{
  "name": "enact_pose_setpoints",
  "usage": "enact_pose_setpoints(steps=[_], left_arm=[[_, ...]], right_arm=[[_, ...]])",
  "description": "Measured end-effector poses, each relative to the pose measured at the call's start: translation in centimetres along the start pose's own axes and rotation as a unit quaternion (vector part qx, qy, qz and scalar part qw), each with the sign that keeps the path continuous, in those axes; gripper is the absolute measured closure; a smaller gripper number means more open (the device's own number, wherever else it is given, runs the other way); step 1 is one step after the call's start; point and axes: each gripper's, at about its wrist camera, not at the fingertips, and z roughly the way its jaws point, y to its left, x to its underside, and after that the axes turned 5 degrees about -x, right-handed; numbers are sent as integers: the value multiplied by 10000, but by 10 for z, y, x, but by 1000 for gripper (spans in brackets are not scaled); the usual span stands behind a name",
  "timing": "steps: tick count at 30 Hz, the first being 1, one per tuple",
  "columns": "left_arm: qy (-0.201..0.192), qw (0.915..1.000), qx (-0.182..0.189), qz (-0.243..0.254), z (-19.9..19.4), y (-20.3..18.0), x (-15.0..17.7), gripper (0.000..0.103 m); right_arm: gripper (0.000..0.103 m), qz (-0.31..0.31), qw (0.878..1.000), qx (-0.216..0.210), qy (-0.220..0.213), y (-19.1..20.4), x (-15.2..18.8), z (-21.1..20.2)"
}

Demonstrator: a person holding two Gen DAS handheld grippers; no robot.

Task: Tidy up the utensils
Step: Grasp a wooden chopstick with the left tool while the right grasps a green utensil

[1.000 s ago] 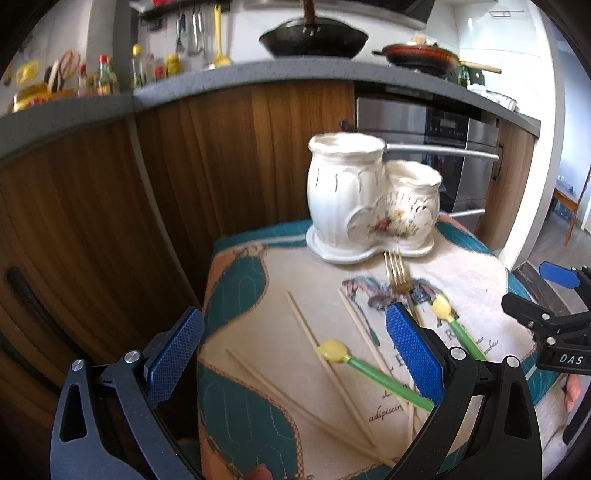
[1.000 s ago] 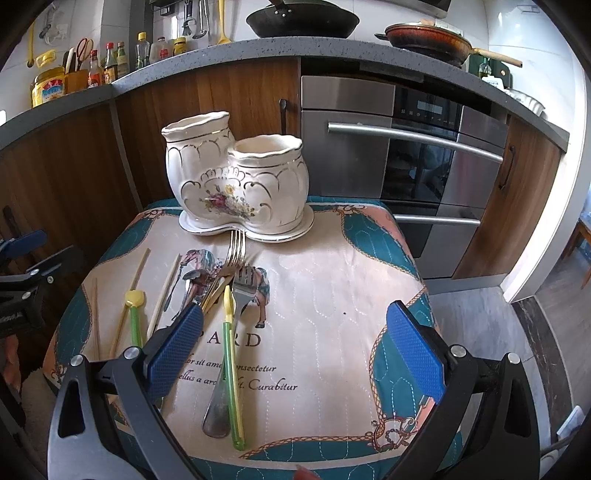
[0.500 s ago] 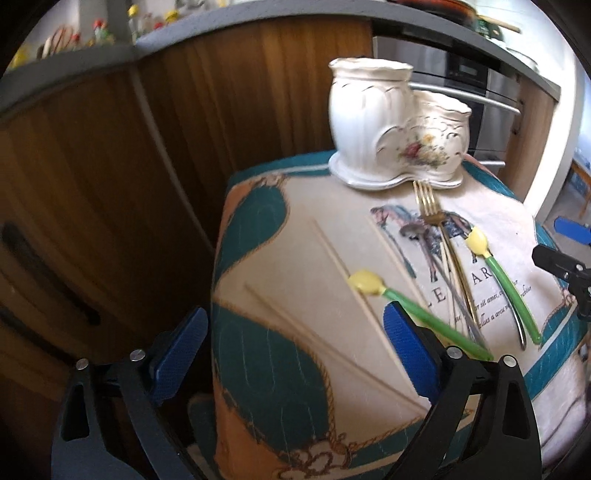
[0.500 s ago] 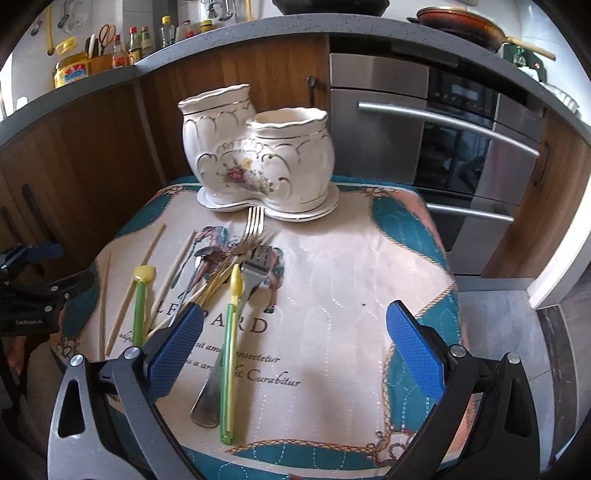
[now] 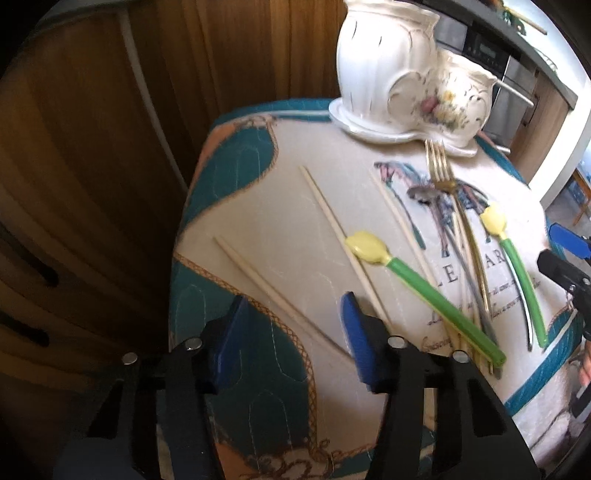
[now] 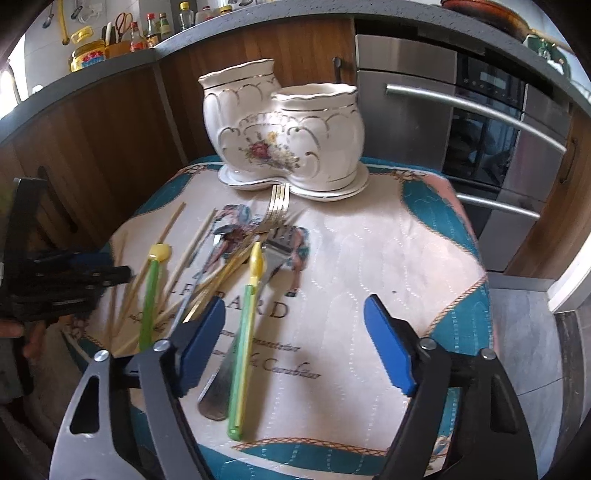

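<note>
Utensils lie loose on the quilted printed cloth (image 6: 369,258) covering the table: pale wooden chopsticks (image 5: 343,236), a gold-toned fork (image 6: 277,206), a steel fork (image 6: 275,254) and two green-handled tulip-shaped pieces (image 5: 424,288) (image 6: 245,325). Behind them sits a glossy white double-pot ceramic holder (image 6: 284,136) with floral relief. The left tool (image 5: 291,339) hovers released astride one chopstick; the right tool (image 6: 295,343) is spread wide, gripping nothing.

1. A steel oven (image 6: 480,122) stands at 2 o'clock.
2. Wooden cabinet doors (image 5: 92,155) fill 9 o'clock.
3. Sauce bottles (image 6: 147,31) and a yellow jar (image 6: 86,55) sit on the grey countertop (image 6: 92,79) at 11 o'clock.
</note>
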Motion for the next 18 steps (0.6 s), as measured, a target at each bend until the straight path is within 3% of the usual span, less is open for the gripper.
enact_pose_setpoints(steps=[6, 12, 14, 18], left_arm=[[-120, 9997, 49, 229, 7, 4, -8, 80], [-250, 9980, 280, 516, 12, 7, -14, 89], [-258, 9977, 357, 521, 15, 11, -17, 93], [-224, 9971, 579, 451, 15, 15, -22, 98]], right_arm=[[38, -300, 9995, -6, 121, 13, -7, 9], [53, -108, 9998, 3, 137, 7, -18, 17], [63, -46, 9997, -112, 191, 6, -21, 19], [63, -176, 9991, -123, 355, 13, -22, 25]])
